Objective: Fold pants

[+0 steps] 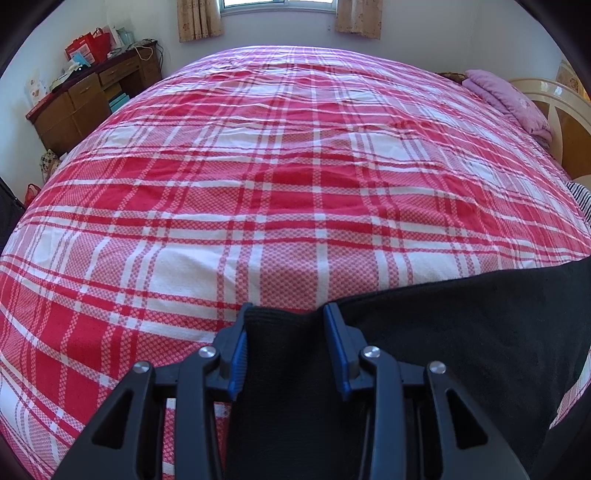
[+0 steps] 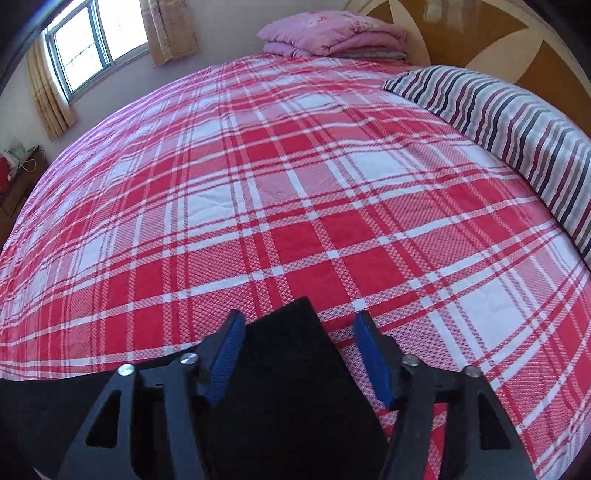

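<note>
Although the left claw (image 1: 286, 314) stood only partly open, its blue pads (image 1: 239, 354) looked pressed on a bunched edge of the pants (image 1: 461, 325), which filled the gap between them, so I judged that corner held. The right claw (image 2: 299, 326) was wider. A flat corner of the pants (image 2: 291, 354) lay between its jaws, against the left pad (image 2: 225, 354) but clear of the right pad, with bedspread showing in the gap, so it gripped nothing yet.

The pants lay at the near edge of the bed (image 1: 295, 166), a dark band spreading to the right from the left claw and to the left from the right claw, flat on the plaid spread. How many layers it had could not be told.

As for progress, the fold looked barely begun: one corner taken, the other not yet pinched. Closing the right claw, lifting both corners and laying them across, then smoothing, all seemed left to do.

Both claws pointed steeply down toward the near edge, side by side along the cloth's far edge. A striped pillow (image 2: 517, 122) and a pink quilt (image 2: 328, 33) sat well apart at the far end.
</note>
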`<state>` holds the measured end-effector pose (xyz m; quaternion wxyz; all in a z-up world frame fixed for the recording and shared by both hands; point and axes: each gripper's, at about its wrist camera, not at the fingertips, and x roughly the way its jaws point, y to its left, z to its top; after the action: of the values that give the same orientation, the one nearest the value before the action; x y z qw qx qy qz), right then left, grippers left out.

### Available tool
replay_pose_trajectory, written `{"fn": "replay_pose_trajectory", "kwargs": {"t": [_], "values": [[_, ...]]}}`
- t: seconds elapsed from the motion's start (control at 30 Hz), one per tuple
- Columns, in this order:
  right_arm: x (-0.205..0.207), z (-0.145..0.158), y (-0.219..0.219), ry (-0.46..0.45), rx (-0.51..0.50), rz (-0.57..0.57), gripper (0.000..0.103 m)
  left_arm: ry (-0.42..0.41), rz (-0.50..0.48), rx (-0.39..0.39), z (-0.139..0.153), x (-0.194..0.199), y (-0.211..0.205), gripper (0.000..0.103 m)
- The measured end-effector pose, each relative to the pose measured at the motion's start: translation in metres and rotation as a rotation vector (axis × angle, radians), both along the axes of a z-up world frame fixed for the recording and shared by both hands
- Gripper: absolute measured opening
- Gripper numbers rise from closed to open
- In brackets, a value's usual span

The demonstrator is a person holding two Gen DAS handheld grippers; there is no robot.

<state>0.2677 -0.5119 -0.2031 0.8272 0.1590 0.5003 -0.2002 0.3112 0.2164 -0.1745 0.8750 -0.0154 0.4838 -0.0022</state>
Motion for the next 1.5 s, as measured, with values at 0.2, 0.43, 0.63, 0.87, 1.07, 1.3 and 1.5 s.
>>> {"fn": "replay_pose_trajectory", "kwargs": {"t": [0.2, 0.43, 0.63, 0.87, 1.07, 1.3, 1.5], "values": [[-0.003, 0.005, 0.006, -0.021, -0.015, 0.031, 0.014, -0.014, -0.014, -0.020, 0.003, -0.001, 0.001, 0.019], [-0.016, 0.044, 0.023, -0.118, -0.084, 0.059, 0.009, -0.084, -0.005, -0.051, 0.021, -0.012, 0.003, 0.015], [-0.048, 0.091, 0.034, -0.245, -0.129, 0.059, 0.009, -0.163, 0.000, -0.122, 0.041, -0.026, 0.015, 0.015], [-0.098, 0.130, 0.047, -0.340, -0.149, 0.045, 0.008, -0.265, -0.036, -0.189, 0.062, -0.047, 0.019, 0.015], [-0.152, 0.141, 0.052, -0.381, -0.144, 0.015, 0.008, -0.353, -0.073, -0.227, 0.083, -0.076, 0.027, 0.015], [-0.215, 0.142, 0.057, -0.426, -0.113, -0.021, 0.008, -0.419, -0.131, -0.261, 0.090, -0.117, 0.038, 0.015], [-0.270, 0.138, 0.064, -0.461, -0.086, -0.057, 0.008, -0.445, -0.151, -0.294, 0.082, -0.151, 0.048, 0.015]]}}
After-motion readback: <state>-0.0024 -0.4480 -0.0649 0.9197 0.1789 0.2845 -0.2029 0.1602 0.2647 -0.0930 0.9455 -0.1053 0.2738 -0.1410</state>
